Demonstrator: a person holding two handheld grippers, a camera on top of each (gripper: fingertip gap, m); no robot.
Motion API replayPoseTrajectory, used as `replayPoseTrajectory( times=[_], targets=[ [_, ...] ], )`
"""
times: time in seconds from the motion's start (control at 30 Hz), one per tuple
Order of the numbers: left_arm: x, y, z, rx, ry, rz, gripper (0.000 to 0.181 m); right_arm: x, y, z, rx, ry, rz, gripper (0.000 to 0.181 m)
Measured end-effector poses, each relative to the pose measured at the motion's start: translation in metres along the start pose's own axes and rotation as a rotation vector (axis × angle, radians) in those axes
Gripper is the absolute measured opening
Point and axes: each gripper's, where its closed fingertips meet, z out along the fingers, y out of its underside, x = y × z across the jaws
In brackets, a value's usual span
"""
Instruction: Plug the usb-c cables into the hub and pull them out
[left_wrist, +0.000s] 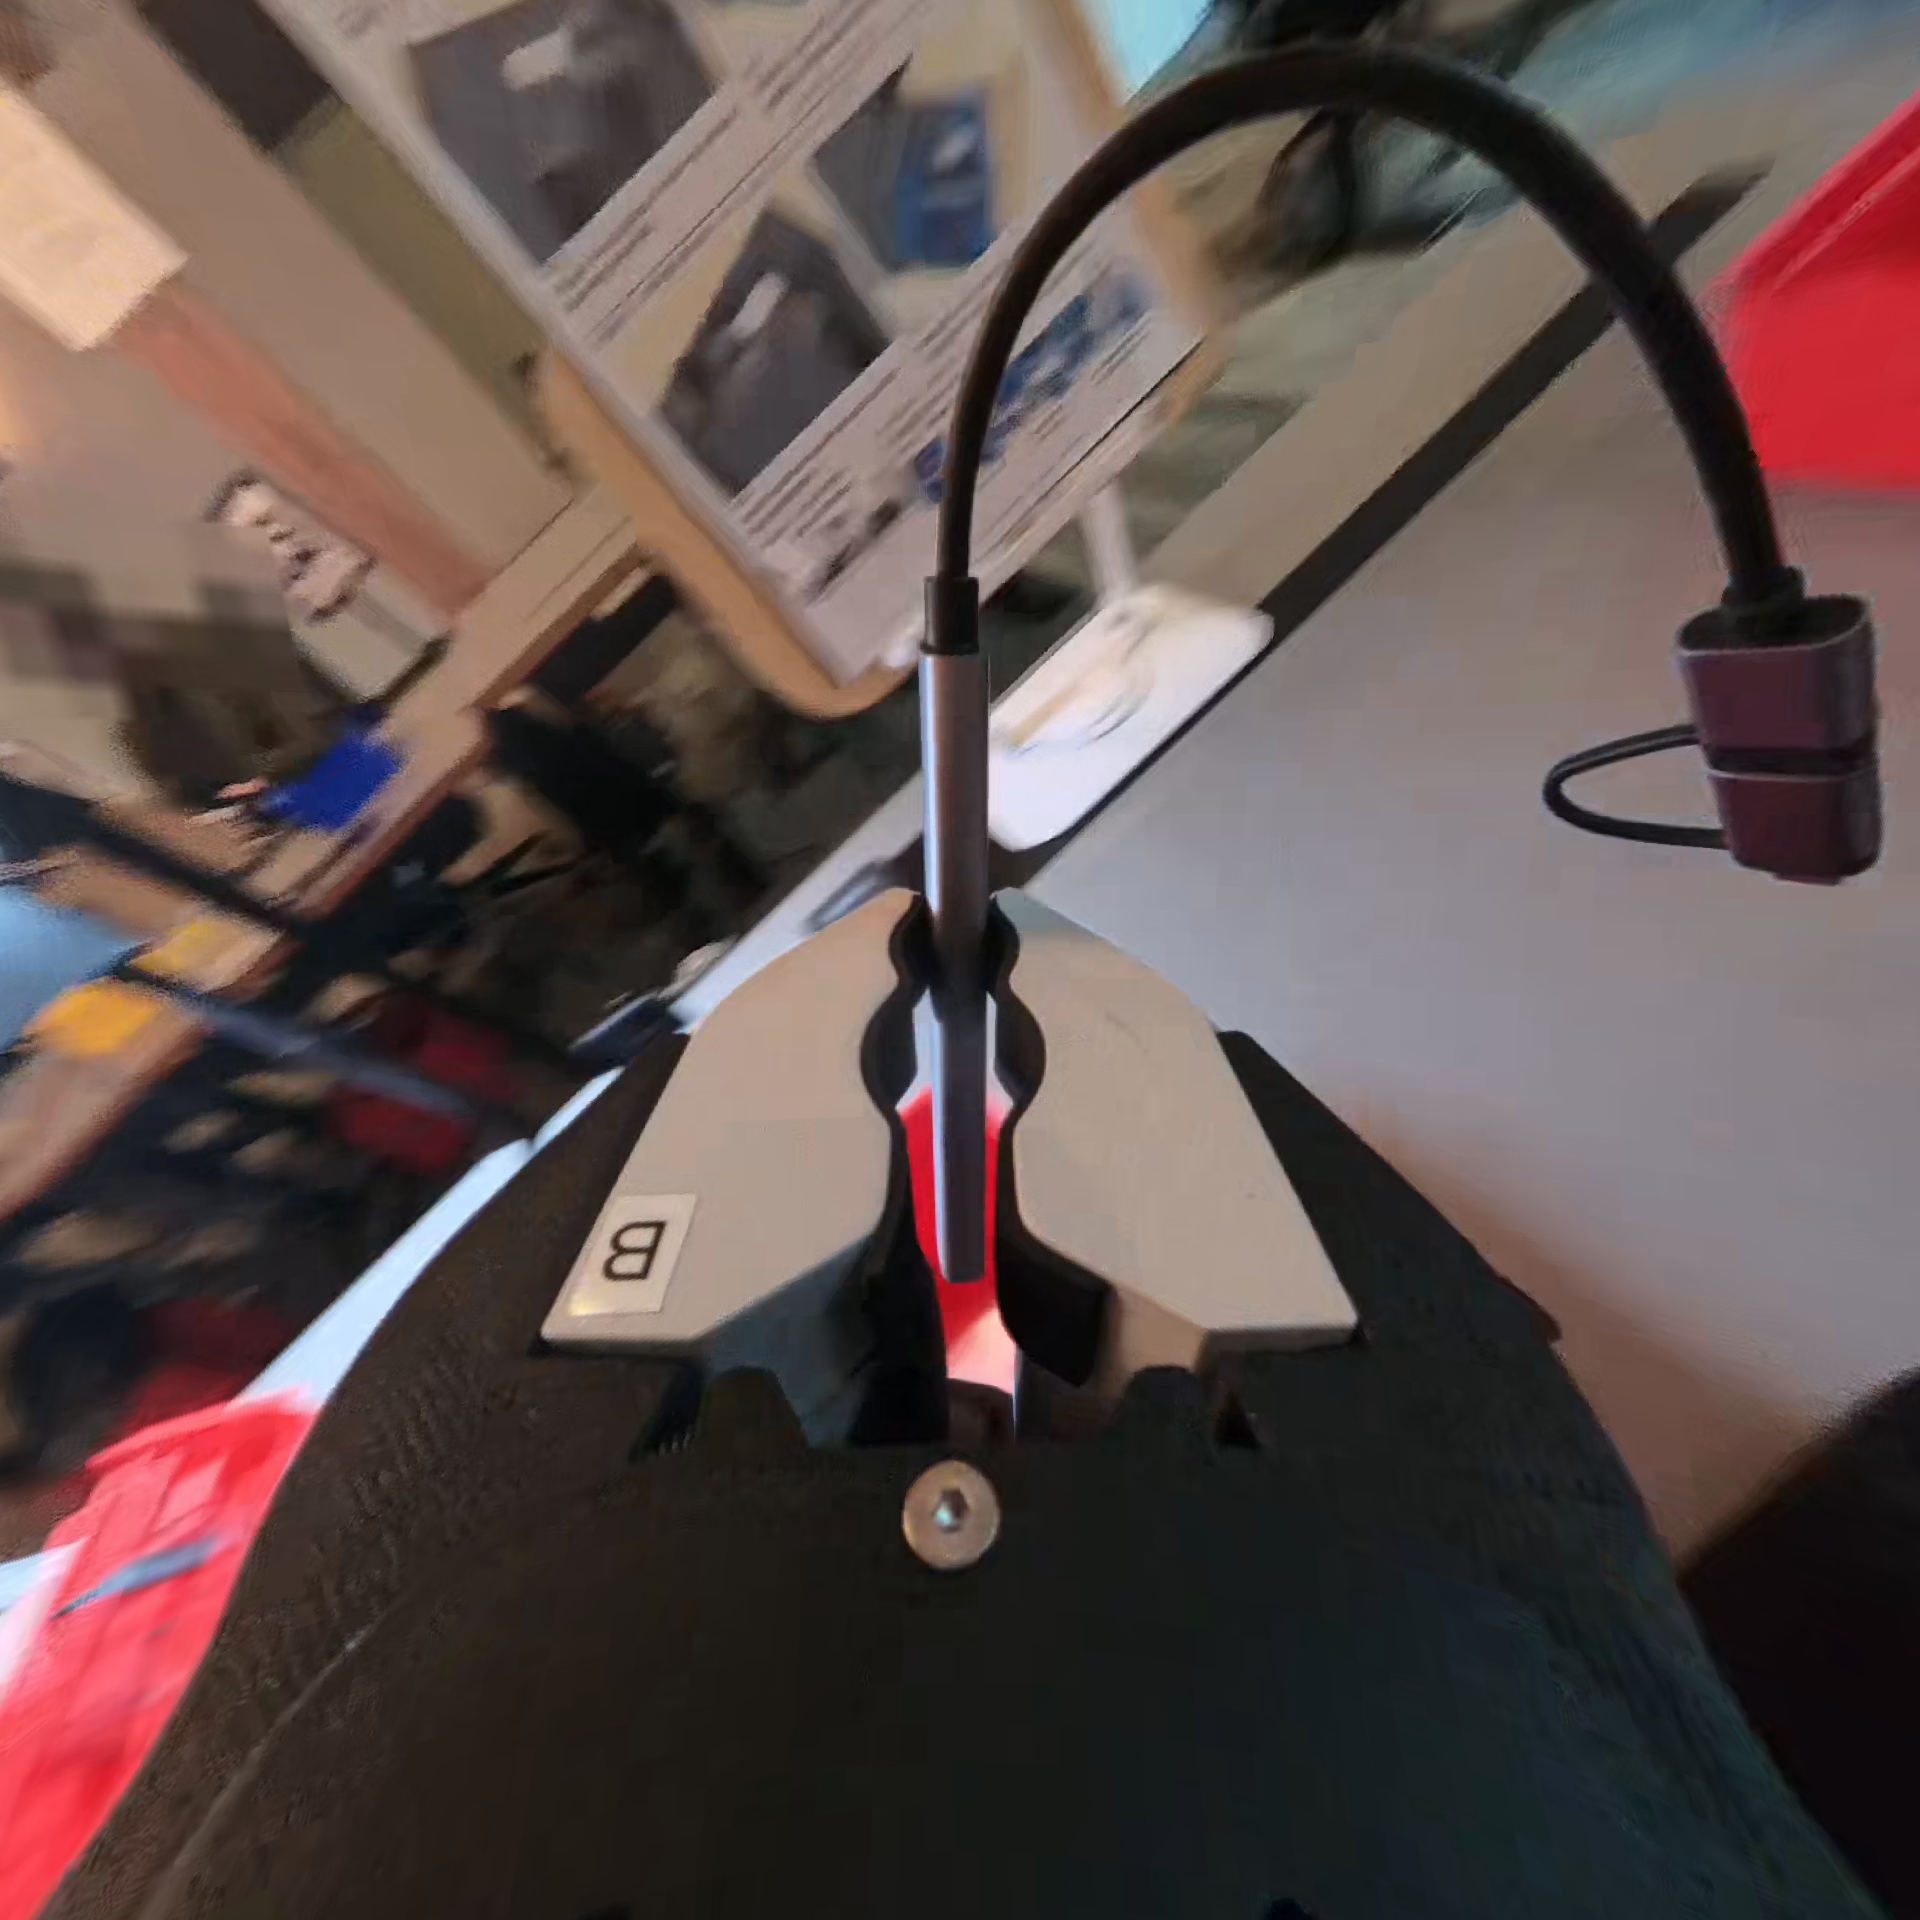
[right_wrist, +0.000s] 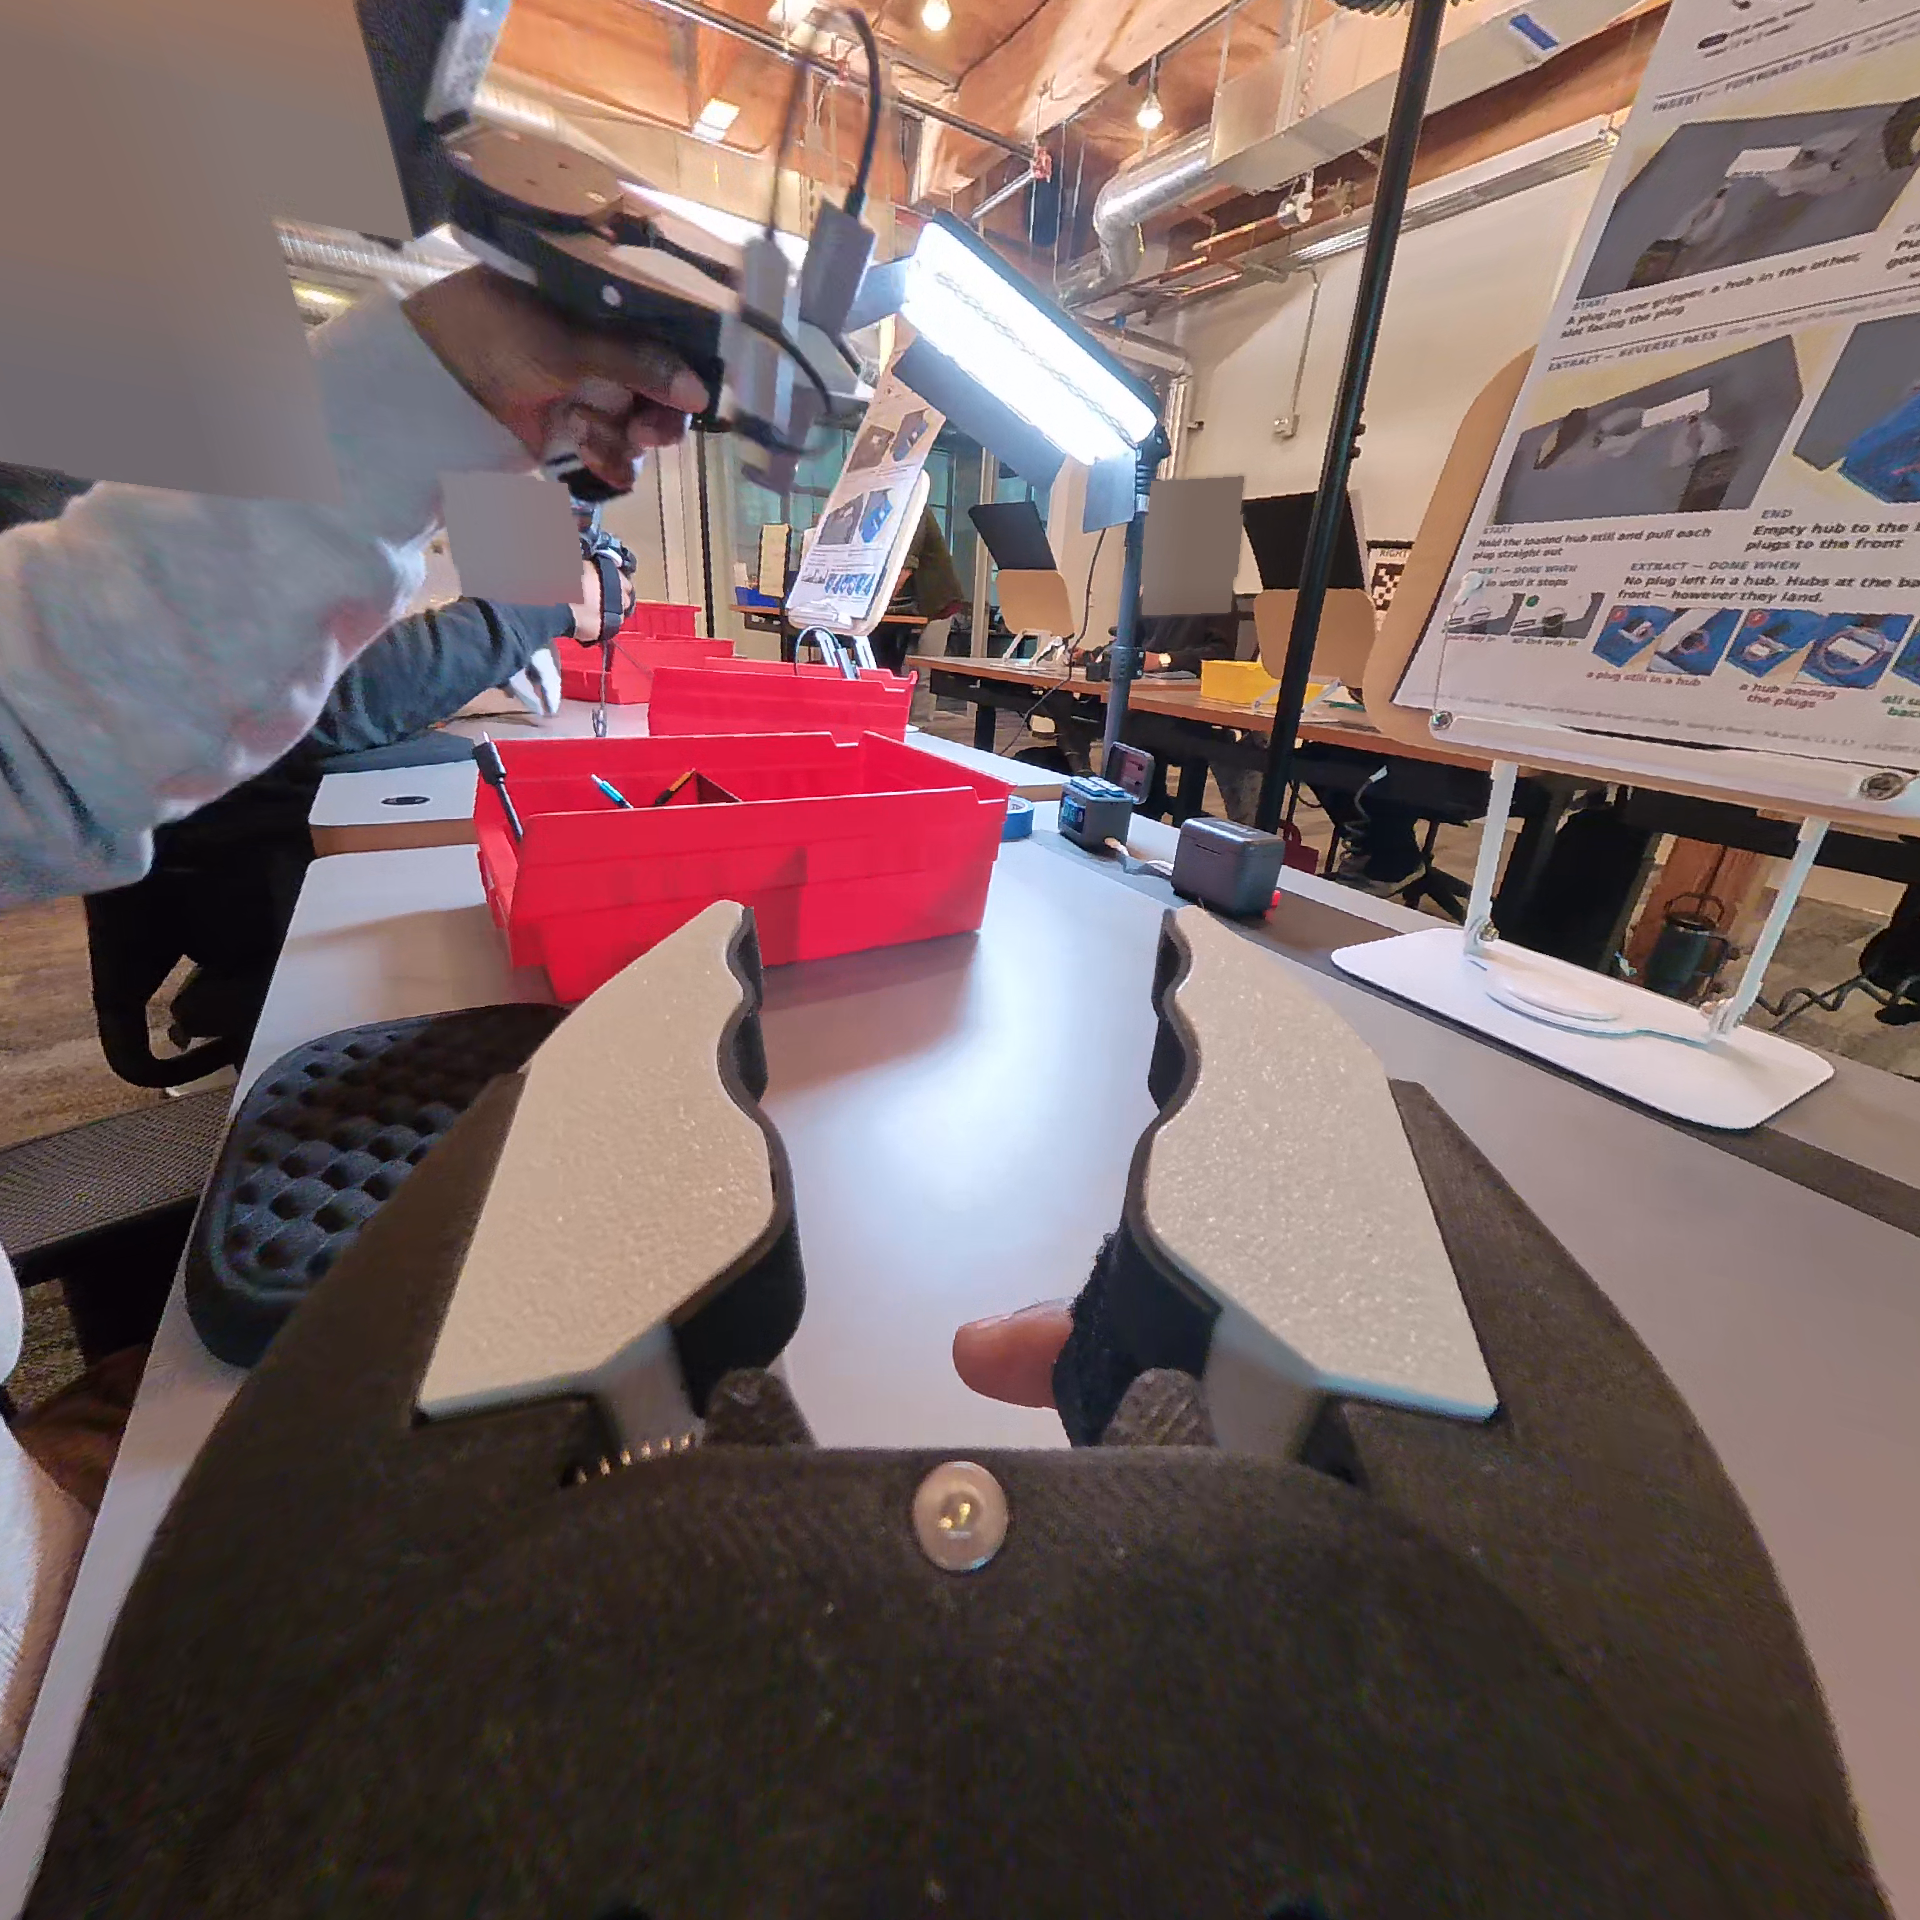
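In the left wrist view my left gripper (left_wrist: 956, 930) is shut on a slim silver hub (left_wrist: 954, 790), seen edge-on and sticking out past the fingertips. The hub's black cable (left_wrist: 1351, 83) arches over to a dark capped plug (left_wrist: 1782, 748) that hangs free at the right. The background is motion-blurred. In the right wrist view my right gripper (right_wrist: 956, 966) is open and empty, low over the grey table (right_wrist: 935, 1122). The left gripper (right_wrist: 769, 343) is raised at the upper left with the hub (right_wrist: 764, 301) in it. A red bin (right_wrist: 748, 862) holds several loose cable plugs (right_wrist: 499, 779).
A black dimpled pad (right_wrist: 343, 1122) lies at the table's left front. An instruction sheet on a white stand (right_wrist: 1579, 1029) is at the right. Small grey devices (right_wrist: 1226, 862), a black pole (right_wrist: 1351, 416) and a lamp (right_wrist: 1018, 343) stand behind. More red bins (right_wrist: 779, 696) sit farther back. About 30 cm separates my left fingertips from my right.
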Motion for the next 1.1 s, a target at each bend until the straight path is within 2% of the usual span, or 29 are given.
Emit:
replayPoseTrajectory(
  times=[0.17, 0.37, 0.43, 0.57, 0.67, 0.73, 0.8, 0.87, 0.93, 0.97, 1.0, 1.03, 1.1],
  targets=[
    [0.104, -0.031, -0.008, 0.233, 0.367, -0.245, 0.01, -0.001, -0.001, 0.0, 0.006, -0.014, 0.013, 0.071],
    [0.212, -0.041, -0.014, 0.36, 0.815, -0.522, 0.01, -0.009, -0.007, -0.002, 0.045, -0.089, 0.088, 0.064],
    [0.243, -0.036, -0.011, 0.356, 0.929, -0.553, 0.01, -0.017, -0.012, -0.004, 0.071, -0.162, 0.138, 0.061],
    [0.297, -0.014, -0.002, 0.245, 1.026, -0.469, 0.01, -0.039, -0.022, -0.011, 0.12, -0.352, 0.235, 0.051],
    [0.325, -0.005, -0.004, 0.184, 1.114, -0.418, 0.009, -0.05, -0.019, -0.011, 0.092, -0.416, 0.243, 0.047],
    [0.34, 0.0, -0.006, 0.146, 1.173, -0.389, 0.009, -0.056, -0.014, -0.01, 0.061, -0.435, 0.218, 0.038],
    [0.349, 0.002, -0.007, 0.128, 1.203, -0.373, 0.01, -0.062, -0.006, -0.009, 0.013, -0.454, 0.181, 0.017],
    [0.354, 0.004, -0.009, 0.112, 1.231, -0.356, 0.01, -0.067, -0.002, -0.011, -0.019, -0.477, 0.159, 0.011],
    [0.353, 0.003, -0.004, 0.124, 1.192, -0.35, 0.013, -0.067, -0.003, -0.01, -0.033, -0.48, 0.174, 0.008],
    [0.349, 0.002, 0.001, 0.153, 1.144, -0.339, 0.014, -0.061, -0.002, -0.008, -0.031, -0.442, 0.179, 0.008],
    [0.343, 0.0, 0.007, 0.201, 1.078, -0.313, 0.026, -0.053, -0.003, -0.006, -0.03, -0.387, 0.192, 0.009],
    [0.334, -0.002, 0.016, 0.25, 0.962, -0.285, 0.041, -0.043, -0.005, -0.004, -0.021, -0.333, 0.227, 0.009],
    [0.313, -0.003, 0.031, 0.347, 0.68, -0.173, 0.054, -0.02, -0.014, -0.002, 0.034, -0.212, 0.364, 0.008]
  ],
)
